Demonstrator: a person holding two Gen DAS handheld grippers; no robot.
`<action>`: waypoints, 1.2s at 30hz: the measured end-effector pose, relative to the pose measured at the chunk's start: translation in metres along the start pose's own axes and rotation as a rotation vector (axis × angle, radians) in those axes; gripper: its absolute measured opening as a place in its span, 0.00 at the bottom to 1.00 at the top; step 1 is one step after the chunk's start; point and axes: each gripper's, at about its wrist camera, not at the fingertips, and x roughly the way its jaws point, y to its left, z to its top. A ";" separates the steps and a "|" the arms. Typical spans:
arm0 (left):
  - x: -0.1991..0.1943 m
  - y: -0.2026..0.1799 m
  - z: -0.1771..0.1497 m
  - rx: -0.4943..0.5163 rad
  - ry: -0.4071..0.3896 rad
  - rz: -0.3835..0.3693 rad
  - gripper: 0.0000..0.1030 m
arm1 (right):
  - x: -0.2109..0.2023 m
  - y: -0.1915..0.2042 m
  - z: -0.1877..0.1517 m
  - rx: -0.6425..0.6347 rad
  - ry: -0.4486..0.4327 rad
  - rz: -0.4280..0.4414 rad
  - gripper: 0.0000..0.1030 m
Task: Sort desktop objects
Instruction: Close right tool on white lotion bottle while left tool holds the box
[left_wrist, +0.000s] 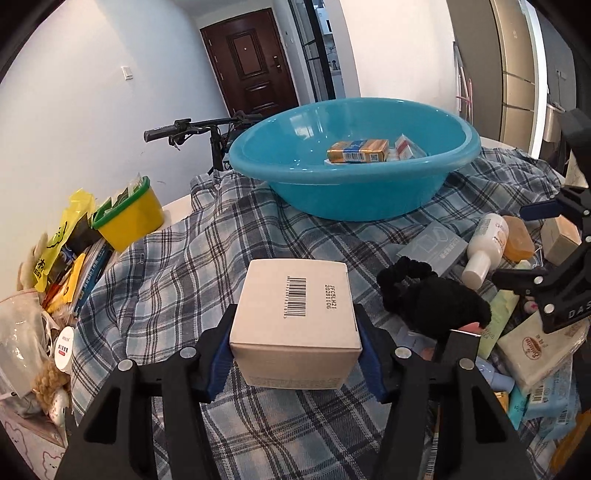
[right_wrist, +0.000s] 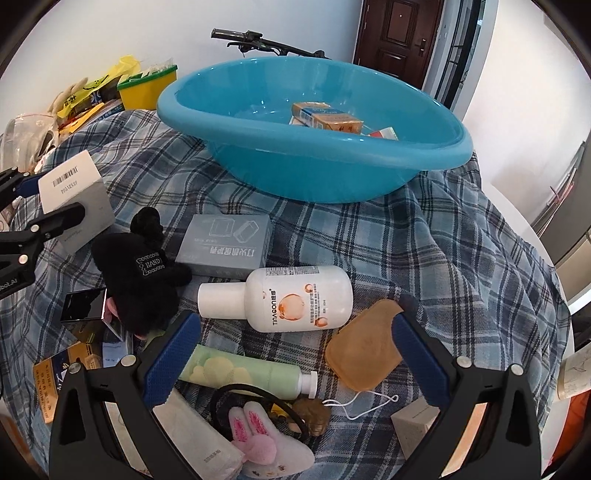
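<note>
Left gripper (left_wrist: 295, 347) clamped on white box (left_wrist: 295, 317), barcode face up, long axis running toward basin (left_wrist: 354, 184), held above plaid cloth (left_wrist: 166, 288). Right gripper (right_wrist: 295, 354) wide open over bottle (right_wrist: 291, 299), which lies sideways, cap left.

Between the left gripper's (left_wrist: 295, 354) jaws sits a box (left_wrist: 295, 321) of matt, smooth cardboard. The jaw pads (right_wrist: 171, 360) are blue rubber with a fine dotted texture, set on matt black plastic arms with bright metal bolts. Beyond the jaws, the basin (left_wrist: 354, 158) is glossy plastic that catches highlights. Under everything lies a woven plaid cloth (left_wrist: 177, 258), soft and wrinkled. Between the right gripper's (right_wrist: 295, 354) jaws, the bottle (right_wrist: 291, 299) is smooth white plastic with a slight sheen, and the soap (right_wrist: 364, 356) looks waxy and translucent.
</note>
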 end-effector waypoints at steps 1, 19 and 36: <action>-0.002 -0.001 0.001 -0.003 -0.004 -0.006 0.59 | 0.002 0.002 0.000 -0.006 0.007 -0.007 1.00; 0.010 -0.007 -0.002 -0.016 0.018 -0.018 0.59 | 0.031 0.016 0.011 -0.032 0.047 -0.051 1.00; 0.003 -0.005 -0.001 -0.079 -0.001 -0.028 0.59 | 0.003 -0.008 0.000 0.045 -0.035 -0.004 0.90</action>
